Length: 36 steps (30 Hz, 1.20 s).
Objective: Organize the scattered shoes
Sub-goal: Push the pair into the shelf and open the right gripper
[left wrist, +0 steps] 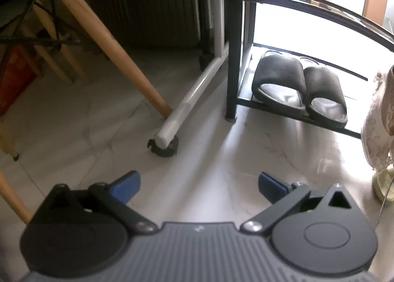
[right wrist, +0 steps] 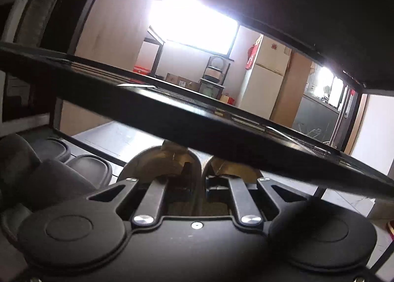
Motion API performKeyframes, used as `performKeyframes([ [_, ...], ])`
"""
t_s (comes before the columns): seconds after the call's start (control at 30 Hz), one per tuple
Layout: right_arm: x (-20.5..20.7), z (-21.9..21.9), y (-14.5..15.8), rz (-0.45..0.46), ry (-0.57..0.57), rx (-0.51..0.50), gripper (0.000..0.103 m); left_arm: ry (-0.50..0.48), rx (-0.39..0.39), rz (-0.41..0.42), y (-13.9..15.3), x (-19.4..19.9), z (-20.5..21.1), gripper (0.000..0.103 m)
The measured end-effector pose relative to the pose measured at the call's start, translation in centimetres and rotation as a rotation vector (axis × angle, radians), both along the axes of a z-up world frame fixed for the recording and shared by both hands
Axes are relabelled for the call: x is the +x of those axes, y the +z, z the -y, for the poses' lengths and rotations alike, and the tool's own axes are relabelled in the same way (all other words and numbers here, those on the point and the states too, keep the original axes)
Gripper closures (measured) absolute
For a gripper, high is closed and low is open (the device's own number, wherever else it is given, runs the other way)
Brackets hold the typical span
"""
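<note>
Right gripper (right wrist: 198,189) reaches into the lower tier of a black shoe rack (right wrist: 197,119), its fingers drawn close together on the adjoining inner walls of a pair of pale shoes (right wrist: 172,158). Middle shelf edge crosses the view diagonally just above them. A pair of black slippers (right wrist: 61,171) sits to the left on the same tier. Behind the rack: bright window (right wrist: 194,25), white fridge (right wrist: 266,79).

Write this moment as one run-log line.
left gripper: open, empty, above floor | right gripper: shut on pair of shoes, at bottom shelf | black slippers: on shoe rack
</note>
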State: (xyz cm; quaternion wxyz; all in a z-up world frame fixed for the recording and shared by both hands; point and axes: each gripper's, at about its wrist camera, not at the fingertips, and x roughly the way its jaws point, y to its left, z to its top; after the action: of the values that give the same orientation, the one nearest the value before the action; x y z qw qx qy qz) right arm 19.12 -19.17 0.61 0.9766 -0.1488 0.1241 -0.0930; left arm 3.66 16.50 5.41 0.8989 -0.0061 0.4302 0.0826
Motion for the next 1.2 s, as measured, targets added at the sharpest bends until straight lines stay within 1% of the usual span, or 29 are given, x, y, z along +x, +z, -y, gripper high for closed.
performKeyframes([
  [0.1,1.1,0.6,-0.7,-0.014,0.000,0.007,0.093,-0.017,0.018,-0.007,-0.2,0.0,0.4,0.001],
  [0.23,2.6,1.0,-1.5,-0.059,-0.005,0.033,0.092,-0.030,0.026,-0.015,-0.3,0.1,0.8,0.001],
  [0.27,2.9,1.0,-1.5,-0.067,-0.010,0.042,0.087,-0.031,0.026,-0.015,-0.3,0.1,0.8,0.001],
  [0.3,3.0,0.8,-1.4,-0.079,-0.010,0.046,0.073,-0.032,0.028,-0.017,-0.3,0.1,0.8,0.001],
  [0.37,2.9,0.1,-1.2,-0.099,0.010,0.047,0.057,-0.034,0.030,-0.020,-0.4,0.2,0.8,0.001],
  [0.43,2.2,-0.6,-1.3,-0.100,0.036,0.014,0.054,-0.029,0.032,-0.023,-0.5,0.3,0.8,0.001],
  [0.5,1.4,-1.4,-1.4,-0.098,0.061,-0.034,0.045,-0.026,0.025,-0.021,-0.5,0.4,0.7,0.001],
  [0.53,0.9,-1.7,-1.5,-0.093,0.078,-0.061,0.042,-0.026,0.023,-0.018,-0.4,0.4,0.7,0.001],
  [0.57,0.4,-2.1,-1.3,-0.087,0.101,-0.082,0.032,-0.027,0.022,-0.016,-0.4,0.4,0.7,0.001],
  [0.6,-0.2,-2.3,-1.0,-0.082,0.129,-0.098,0.028,-0.027,0.022,-0.011,-0.2,0.3,0.6,0.001],
  [0.63,-0.7,-2.6,-0.7,-0.076,0.156,-0.114,0.025,-0.027,0.017,-0.007,-0.1,0.2,0.6,0.001],
  [0.67,-1.2,-2.7,-0.2,-0.089,0.174,-0.113,0.025,-0.027,0.013,-0.003,-0.1,0.2,0.6,0.001],
  [0.7,-1.5,-2.6,0.2,-0.109,0.173,-0.097,0.023,-0.028,0.010,0.000,0.0,0.2,0.5,0.001],
  [0.73,-1.9,-2.5,0.5,-0.119,0.164,-0.083,0.023,-0.028,0.011,0.002,0.1,0.1,0.5,0.001],
  [0.8,-2.4,-2.4,1.2,-0.154,0.160,-0.035,0.023,-0.029,0.006,0.005,0.1,0.1,0.4,0.001],
  [0.87,-3.2,-2.2,2.4,-0.191,0.163,0.035,0.023,-0.031,-0.003,0.006,0.1,0.1,0.3,0.001],
  [0.97,-5.4,-1.7,3.8,-0.227,0.164,0.159,0.022,-0.037,-0.008,0.011,0.3,-0.1,0.2,0.001],
  [1.07,-7.6,-1.3,3.7,-0.247,0.172,0.275,0.022,-0.038,-0.019,0.021,0.5,-0.3,0.0,0.001],
  [1.13,-9.0,-1.4,2.8,-0.260,0.129,0.319,0.022,-0.039,-0.026,0.028,0.7,-0.4,-0.1,0.001],
  [1.2,-9.9,-2.4,1.6,-0.318,0.020,0.331,0.022,-0.039,-0.034,0.034,0.8,-0.5,-0.3,0.001],
])
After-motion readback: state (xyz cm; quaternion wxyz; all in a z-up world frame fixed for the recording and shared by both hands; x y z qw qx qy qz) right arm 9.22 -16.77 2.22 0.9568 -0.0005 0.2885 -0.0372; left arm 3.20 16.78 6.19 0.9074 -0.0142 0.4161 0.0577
